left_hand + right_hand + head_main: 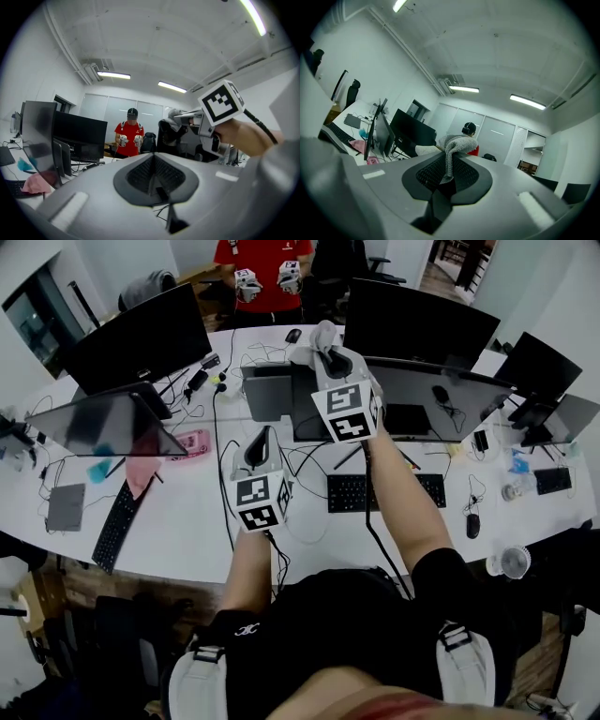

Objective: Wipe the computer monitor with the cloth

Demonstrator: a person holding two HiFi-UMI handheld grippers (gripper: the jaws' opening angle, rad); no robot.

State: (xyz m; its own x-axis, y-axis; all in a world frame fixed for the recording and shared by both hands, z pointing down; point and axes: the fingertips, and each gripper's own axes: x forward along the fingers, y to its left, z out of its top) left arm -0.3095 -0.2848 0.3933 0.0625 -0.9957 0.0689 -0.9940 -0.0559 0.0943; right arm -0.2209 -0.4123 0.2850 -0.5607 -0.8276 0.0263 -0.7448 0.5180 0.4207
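Note:
A wide dark monitor (427,395) stands on the white desk (187,521) in front of me. My right gripper (328,354) is raised near the monitor's left end and is shut on a grey knitted cloth (322,334). In the right gripper view the cloth (454,143) hangs over the closed jaws of that gripper (449,166). My left gripper (262,439) is lower and to the left, above the desk, and is shut with nothing in it. The left gripper view shows its jaws (153,164) pressed together, and the right gripper (211,119) with the cloth (176,114) up ahead.
A keyboard (384,491) and a mouse (472,526) lie below the monitor among cables. More monitors (141,338) stand left and at the back. A pink cloth (141,470) lies at the left. A person in red (262,273) stands across the desk.

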